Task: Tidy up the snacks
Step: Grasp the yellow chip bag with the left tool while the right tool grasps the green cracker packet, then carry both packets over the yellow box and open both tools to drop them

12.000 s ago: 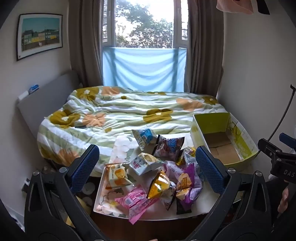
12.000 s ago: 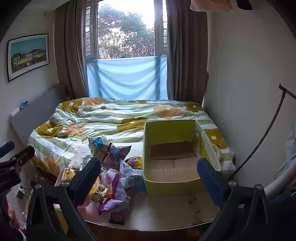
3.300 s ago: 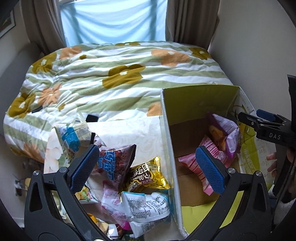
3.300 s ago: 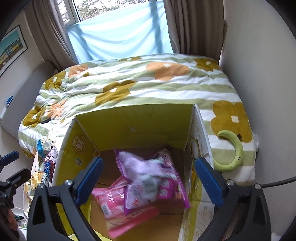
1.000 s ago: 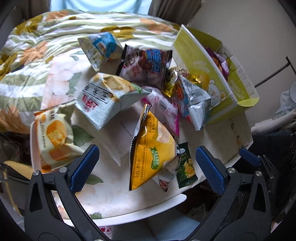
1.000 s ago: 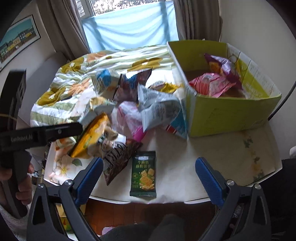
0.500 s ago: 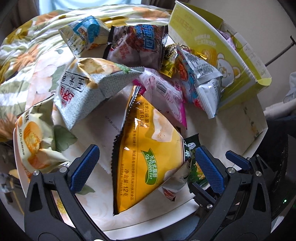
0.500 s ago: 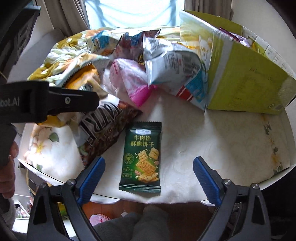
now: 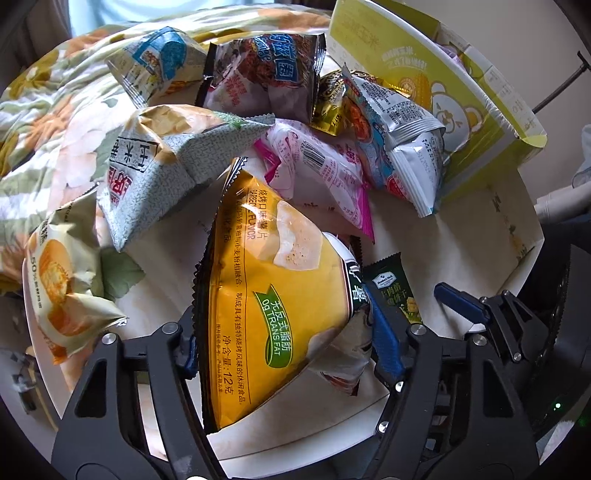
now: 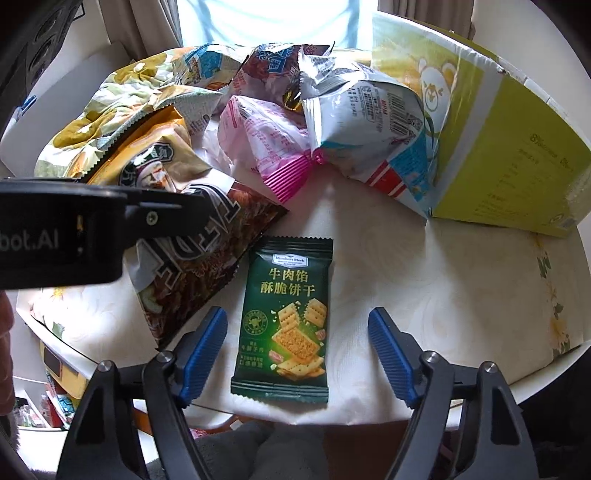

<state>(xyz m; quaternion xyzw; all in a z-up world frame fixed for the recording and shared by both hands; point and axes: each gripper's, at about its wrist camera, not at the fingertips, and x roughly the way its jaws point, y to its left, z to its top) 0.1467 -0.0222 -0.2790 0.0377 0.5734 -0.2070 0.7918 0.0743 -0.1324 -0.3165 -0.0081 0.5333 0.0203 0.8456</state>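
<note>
We are in a home bedroom: a bed with a floral quilt (image 9: 48, 99) lies beside the curtained window (image 10: 273, 18).

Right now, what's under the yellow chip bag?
Under the yellow chip bag lies a dark brown snack bag, partly showing. Its far end, and the table under both, are covered.
</note>
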